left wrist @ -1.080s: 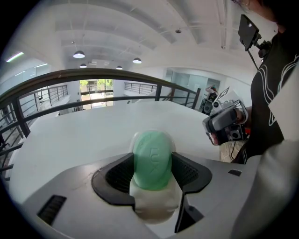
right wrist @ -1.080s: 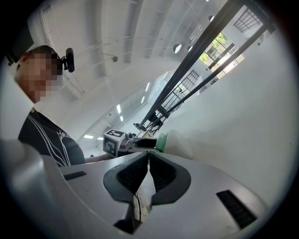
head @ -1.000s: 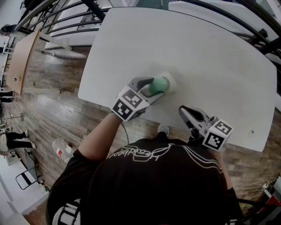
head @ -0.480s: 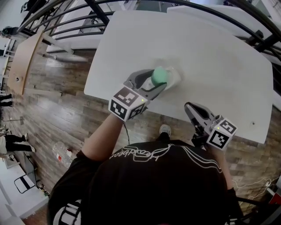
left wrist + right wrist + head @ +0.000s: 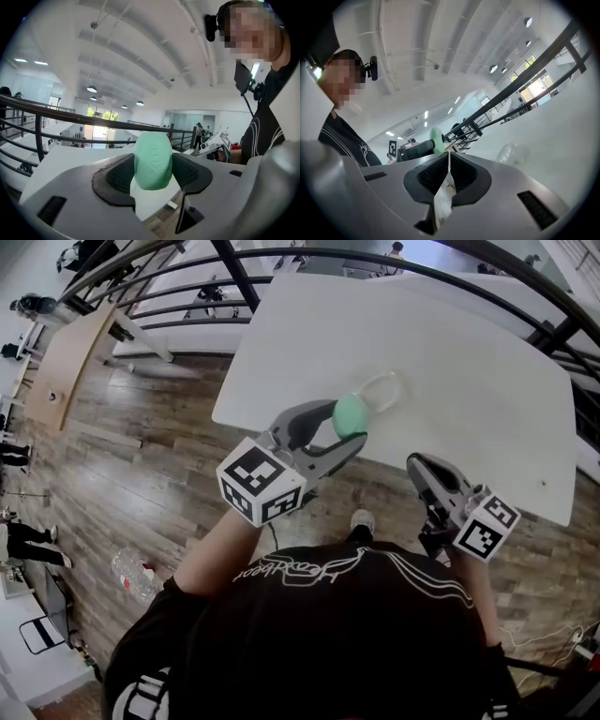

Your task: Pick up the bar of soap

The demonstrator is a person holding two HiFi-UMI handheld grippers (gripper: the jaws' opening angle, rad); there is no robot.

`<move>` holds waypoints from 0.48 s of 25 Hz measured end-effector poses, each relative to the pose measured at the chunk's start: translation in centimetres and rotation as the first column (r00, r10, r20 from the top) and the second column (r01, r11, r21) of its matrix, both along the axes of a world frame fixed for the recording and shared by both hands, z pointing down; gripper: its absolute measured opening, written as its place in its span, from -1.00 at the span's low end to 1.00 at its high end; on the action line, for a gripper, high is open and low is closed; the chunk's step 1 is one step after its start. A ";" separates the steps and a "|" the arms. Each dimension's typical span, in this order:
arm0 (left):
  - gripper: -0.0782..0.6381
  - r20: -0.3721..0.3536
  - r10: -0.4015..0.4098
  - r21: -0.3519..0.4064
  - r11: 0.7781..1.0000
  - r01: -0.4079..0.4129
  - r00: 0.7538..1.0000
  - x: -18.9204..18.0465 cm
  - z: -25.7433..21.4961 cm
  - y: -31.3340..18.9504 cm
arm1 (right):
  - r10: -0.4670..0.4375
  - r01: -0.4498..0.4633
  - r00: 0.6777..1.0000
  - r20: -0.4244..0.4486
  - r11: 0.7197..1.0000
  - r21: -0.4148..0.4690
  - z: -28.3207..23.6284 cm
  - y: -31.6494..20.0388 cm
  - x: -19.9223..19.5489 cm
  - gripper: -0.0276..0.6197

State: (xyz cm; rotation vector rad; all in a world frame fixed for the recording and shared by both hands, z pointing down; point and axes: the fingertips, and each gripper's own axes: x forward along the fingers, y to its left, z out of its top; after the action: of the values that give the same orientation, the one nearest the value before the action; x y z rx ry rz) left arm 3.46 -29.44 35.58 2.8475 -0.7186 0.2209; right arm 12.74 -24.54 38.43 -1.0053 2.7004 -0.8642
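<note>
Head view: the white worktop (image 5: 469,362) has rounded corners, and most of its surface lies bare toward the far and right edges. A dark railing (image 5: 309,254) curves round its far side, and wooden floor (image 5: 141,437) opens wide past its left edge. The left hand-held gripper (image 5: 349,425) reaches in over the near edge, toward the near-left corner, and its jaws are clamped on the bar of soap (image 5: 350,412). The soap shows right at that near edge. A clear dish (image 5: 380,390) lies on the worktop just beyond it. The right hand-held gripper (image 5: 418,463) sits off the worktop, just outside the near edge and well apart from the soap, above the floor and the person's black shirt (image 5: 328,634).

Left gripper view: the left hand-held gripper (image 5: 154,171) holds the bar of soap (image 5: 153,157) on end, with a dark ribbed pad pressing each side. The soap is mint green, a smooth rounded oval with a faint moulded line on its face. White worktop (image 5: 70,161) and a strip of floor show below it.

Right gripper view: the right hand-held gripper (image 5: 448,161) has its jaws drawn together with nothing between them. Past them, the bar of soap (image 5: 437,133) shows small and green, and the clear dish (image 5: 511,152) rests on the open worktop (image 5: 553,126).
</note>
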 end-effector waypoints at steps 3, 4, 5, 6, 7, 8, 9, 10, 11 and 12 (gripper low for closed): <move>-0.06 -0.038 -0.001 0.017 1.000 0.002 0.999 -2.8 -2.3 4.5 | -0.002 0.002 1.000 0.014 0.999 0.035 -1.9 3.5 -2.4 -0.86; -0.06 -0.052 -0.002 0.019 1.000 0.003 0.999 -3.7 -3.0 5.9 | -0.004 0.003 1.000 0.017 0.999 0.045 -2.5 4.7 -3.1 -0.86; -0.06 -0.064 -0.003 0.021 1.000 0.004 0.998 -4.6 -3.6 7.3 | -0.005 0.004 1.000 0.020 0.998 0.057 -3.0 5.9 -3.9 -0.86; -0.06 -0.073 -0.002 0.024 1.000 0.004 0.997 -5.3 -4.1 8.8 | -0.006 0.004 1.000 0.022 0.998 0.070 -3.6 7.1 -4.7 -0.86; -0.06 -0.080 -0.001 0.028 1.000 0.003 0.997 -6.1 -4.4 10.2 | -0.007 0.005 1.000 0.023 0.997 0.082 -4.1 8.3 -5.4 -0.86; -0.06 -0.085 0.001 0.031 1.000 0.001 0.996 -6.8 -4.7 11.7 | -0.009 0.007 1.000 0.026 0.996 0.094 -4.6 9.6 -6.2 -0.86; -0.06 -0.089 0.005 0.034 0.999 -0.002 0.996 -7.5 -5.0 13.2 | -0.011 0.008 1.000 0.028 0.994 0.106 -5.1 10.9 -6.9 -0.86; -0.06 -0.092 0.011 0.037 0.999 -0.007 0.996 -8.2 -5.3 14.6 | -0.012 0.008 0.999 0.030 0.993 0.117 -5.7 12.1 -7.6 -0.86; -0.06 -0.093 0.018 0.039 0.999 -0.014 0.995 -8.8 -5.6 15.9 | -0.012 0.008 0.999 0.031 0.992 0.127 -6.2 13.3 -8.2 -0.86; -0.06 -0.092 0.026 0.042 0.999 -0.022 0.995 -9.3 -5.8 17.2 | -0.013 0.009 0.999 0.031 0.991 0.134 -6.5 14.4 -8.8 -0.86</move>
State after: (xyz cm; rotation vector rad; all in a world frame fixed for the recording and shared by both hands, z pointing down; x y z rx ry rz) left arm -5.87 -12.25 29.80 2.8844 -0.6780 0.0777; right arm 3.92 -10.11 31.88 -0.9414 2.6977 -0.6841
